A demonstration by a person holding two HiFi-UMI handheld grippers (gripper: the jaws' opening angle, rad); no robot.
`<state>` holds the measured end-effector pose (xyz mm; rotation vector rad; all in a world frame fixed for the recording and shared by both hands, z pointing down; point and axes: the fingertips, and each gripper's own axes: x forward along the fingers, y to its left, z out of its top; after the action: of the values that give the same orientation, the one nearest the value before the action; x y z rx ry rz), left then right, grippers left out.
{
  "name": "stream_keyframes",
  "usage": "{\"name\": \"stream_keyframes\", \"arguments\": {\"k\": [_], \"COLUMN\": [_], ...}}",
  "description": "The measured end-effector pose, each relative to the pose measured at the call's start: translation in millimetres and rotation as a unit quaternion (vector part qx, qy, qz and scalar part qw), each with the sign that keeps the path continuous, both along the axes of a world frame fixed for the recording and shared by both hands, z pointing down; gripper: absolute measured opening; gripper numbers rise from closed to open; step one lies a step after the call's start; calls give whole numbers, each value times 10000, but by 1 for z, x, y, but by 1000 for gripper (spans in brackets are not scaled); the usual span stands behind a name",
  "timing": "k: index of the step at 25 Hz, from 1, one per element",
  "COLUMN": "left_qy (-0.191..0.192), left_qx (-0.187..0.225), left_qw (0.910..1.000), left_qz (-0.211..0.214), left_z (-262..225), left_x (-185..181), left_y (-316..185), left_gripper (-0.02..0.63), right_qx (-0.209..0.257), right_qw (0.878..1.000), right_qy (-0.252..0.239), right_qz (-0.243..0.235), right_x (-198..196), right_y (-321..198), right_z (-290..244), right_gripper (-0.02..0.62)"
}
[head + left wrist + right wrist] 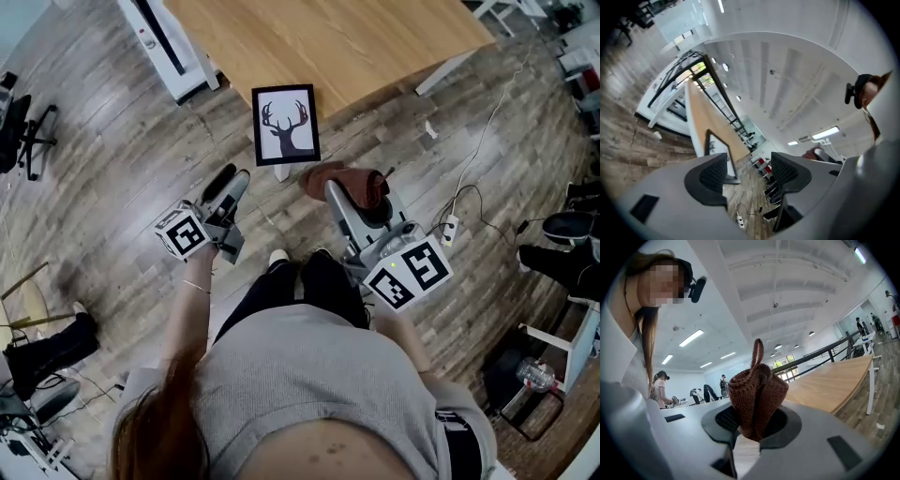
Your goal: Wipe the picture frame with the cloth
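- Picture frame (286, 124) is at the near edge of the bench (375, 37), straight ahead of me. Can't tell if its foot sits on the bench or on the floor (112, 178).
- It is in portrait. In the head view its long axis runs away from me, tipped slightly off square. The deer print faces me, with the antlers toward the far end.
- My left gripper (234, 178) has its jaws spread with nothing between them. It points up-right toward the frame's lower left corner and is well short of it.
- In the left gripper view (750, 171) the frame (717, 147) shows almost edge-on, past the left jaw, against the bench edge.
- My right gripper (361, 192) has its jaws pinching the cloth (323, 176).
- The cloth is brown and knitted, bunched into a wad. In the right gripper view (752, 425) the wad (757, 394) bulges above the jaws with a loop sticking up.
- In the head view the cloth is just below and right of the frame's lower right corner. Contact not confirmed from these views.
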<state>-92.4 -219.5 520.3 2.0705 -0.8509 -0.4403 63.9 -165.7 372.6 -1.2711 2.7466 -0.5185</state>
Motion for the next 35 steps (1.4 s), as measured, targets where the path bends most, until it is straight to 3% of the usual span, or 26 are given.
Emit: {"name": "stream_keyframes", "arguments": {"k": [4, 7, 8, 10, 12, 14, 18, 20, 29, 35], "left_qy": [472, 320, 284, 203, -38, -458, -1523, -1771, -1742, -1814], "left_qx": [838, 1455, 1636, 1923, 2114, 2322, 2723, 2792, 2642, 2712], "left_qw": [9953, 9886, 9859, 9811, 9774, 9716, 9499, 9434, 9472, 9439], "left_qz": [136, 235, 186, 50, 4, -13, -194, -268, -508, -512], "left_z": [-80, -125, -138, -156, -167, -175, -186, -189, -190, -189], "left_x": [27, 39, 39, 37, 36, 39, 50, 53, 59, 64], "left_y": [11, 22, 25, 29, 29, 29, 31, 34, 32, 42], "left_gripper": [295, 291, 268, 128, 42, 9, 9, 9, 9, 9], "right_qx": [262, 514, 598, 736, 854, 995, 1264, 1334, 1416, 1518], "right_qw": [9995, 9982, 9976, 9966, 9956, 9940, 9900, 9889, 9873, 9848], "right_qy": [94, 159, 166, 151, 153, 240, 460, 504, 594, 732], "right_qz": [140, 258, 295, 340, 354, 374, 426, 407, 399, 419], "right_x": [-1, -2, -2, -3, -5, -7, -12, -15, -18, -20], "right_y": [5, 10, 12, 13, 13, 13, 15, 17, 20, 29], "right_z": [-16, -31, -35, -44, -51, -58, -67, -69, -70, -69], "right_gripper": [97, 97, 97, 97, 97, 97, 97, 97, 97, 97]}}
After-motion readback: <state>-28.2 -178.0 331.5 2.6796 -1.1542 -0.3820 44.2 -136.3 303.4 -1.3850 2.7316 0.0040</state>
